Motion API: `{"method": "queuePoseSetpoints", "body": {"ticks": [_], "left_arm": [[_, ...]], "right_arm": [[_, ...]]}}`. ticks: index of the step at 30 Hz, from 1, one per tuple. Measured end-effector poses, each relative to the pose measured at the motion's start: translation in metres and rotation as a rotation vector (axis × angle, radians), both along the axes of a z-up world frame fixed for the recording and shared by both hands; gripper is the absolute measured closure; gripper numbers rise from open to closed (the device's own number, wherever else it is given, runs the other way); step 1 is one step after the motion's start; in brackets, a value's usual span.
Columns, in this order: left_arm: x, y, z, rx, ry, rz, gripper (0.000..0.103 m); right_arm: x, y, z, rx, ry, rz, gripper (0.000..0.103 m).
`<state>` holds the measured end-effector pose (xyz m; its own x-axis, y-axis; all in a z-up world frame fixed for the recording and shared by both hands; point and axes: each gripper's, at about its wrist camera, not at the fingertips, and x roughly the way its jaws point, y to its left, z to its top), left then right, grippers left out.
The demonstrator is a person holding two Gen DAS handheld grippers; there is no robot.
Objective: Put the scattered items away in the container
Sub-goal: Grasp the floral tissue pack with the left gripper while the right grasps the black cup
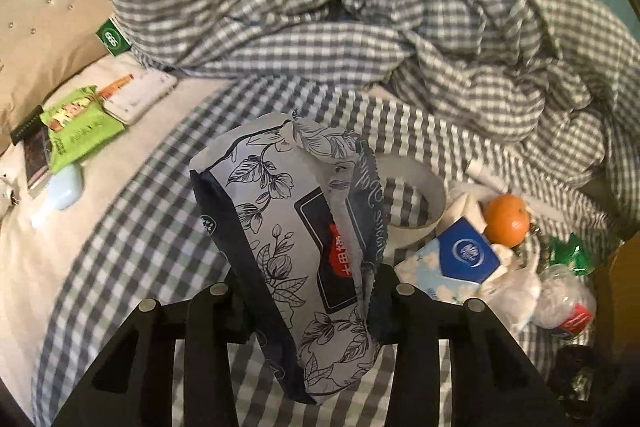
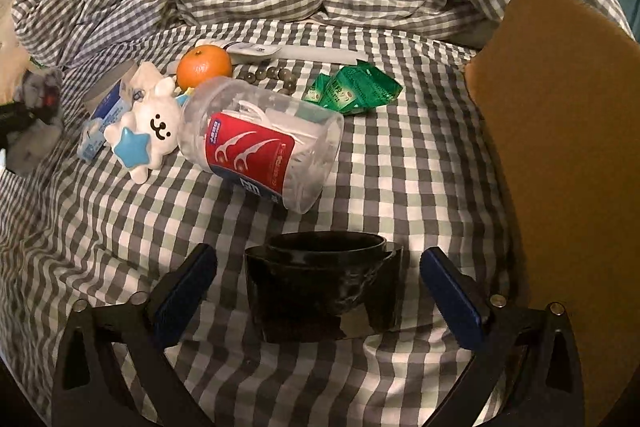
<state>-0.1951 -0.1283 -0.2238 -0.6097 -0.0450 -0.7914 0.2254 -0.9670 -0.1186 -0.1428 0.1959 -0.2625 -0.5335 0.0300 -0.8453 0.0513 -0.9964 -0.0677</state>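
Note:
My left gripper [image 1: 308,291] is shut on a floral blue-and-white tissue pack [image 1: 288,227], held above the checked bedsheet. My right gripper [image 2: 320,271] is open, its blue pads either side of a small black jar [image 2: 324,287] that lies on the sheet between them, untouched. Ahead in the right wrist view lie a clear floss-pick tub with a red label [image 2: 264,147], a white bear toy [image 2: 148,131], an orange [image 2: 204,67], green sachets [image 2: 352,91] and a bead bracelet [image 2: 276,75]. A brown cardboard box [image 2: 560,147] stands at the right.
A rumpled checked duvet [image 1: 360,7] fills the back. At the left in the left wrist view lie a green snack packet [image 1: 76,131], a white case [image 1: 140,95], a pale blue bottle [image 1: 64,193] and a dark booklet [image 1: 34,155]. A blue tissue packet [image 1: 464,255] and tape roll [image 1: 420,195] lie right.

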Motion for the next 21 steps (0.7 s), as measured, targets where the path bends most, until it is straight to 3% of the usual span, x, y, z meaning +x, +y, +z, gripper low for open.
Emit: {"method": "queuePoseSetpoints", "body": {"ticks": [4, 13, 21], "left_arm": [[0.012, -0.004, 0.018, -0.011, 0.035, 0.006, 0.062], [0.031, -0.009, 0.044, -0.007, 0.067, 0.02, 0.062], [0.058, -0.008, 0.075, -0.016, 0.106, 0.027, 0.062]], "right_arm": [[-0.001, -0.001, -0.007, -0.01, -0.036, 0.0, 0.028], [0.012, -0.017, 0.002, -0.039, -0.029, 0.054, 0.029], [0.032, -0.03, 0.053, -0.092, 0.076, 0.117, 0.029]]}}
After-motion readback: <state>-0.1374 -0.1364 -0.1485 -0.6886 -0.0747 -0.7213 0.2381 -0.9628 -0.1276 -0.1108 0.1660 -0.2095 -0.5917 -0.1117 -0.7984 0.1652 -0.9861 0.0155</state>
